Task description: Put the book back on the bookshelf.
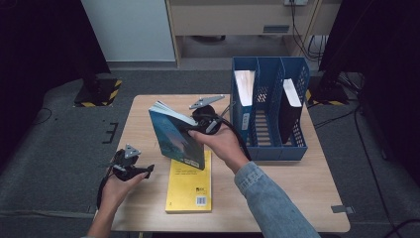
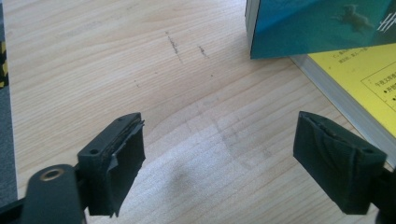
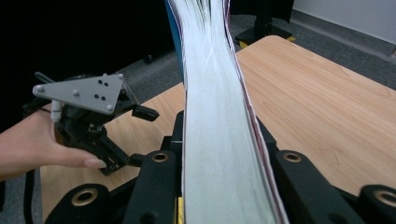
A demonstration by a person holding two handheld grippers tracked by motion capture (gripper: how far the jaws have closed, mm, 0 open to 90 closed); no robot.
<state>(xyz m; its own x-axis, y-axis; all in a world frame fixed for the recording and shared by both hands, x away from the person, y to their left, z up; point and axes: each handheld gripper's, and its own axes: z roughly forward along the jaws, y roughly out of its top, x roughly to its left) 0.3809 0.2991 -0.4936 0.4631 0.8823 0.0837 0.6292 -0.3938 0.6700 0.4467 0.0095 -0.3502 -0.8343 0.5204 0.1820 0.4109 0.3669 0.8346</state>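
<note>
High view: yellow book's (image 1: 189, 183) barcode visible.

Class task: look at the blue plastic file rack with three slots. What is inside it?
The blue plastic file rack holds a blue binder with white pages in its left slot and a black folder in its right one. The middle slot looks empty, though its floor is partly hidden.

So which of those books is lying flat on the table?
The yellow book. It lies flat on the wooden table; the teal book is held up in the right hand-held gripper, and two stand in the blue file rack.
</note>
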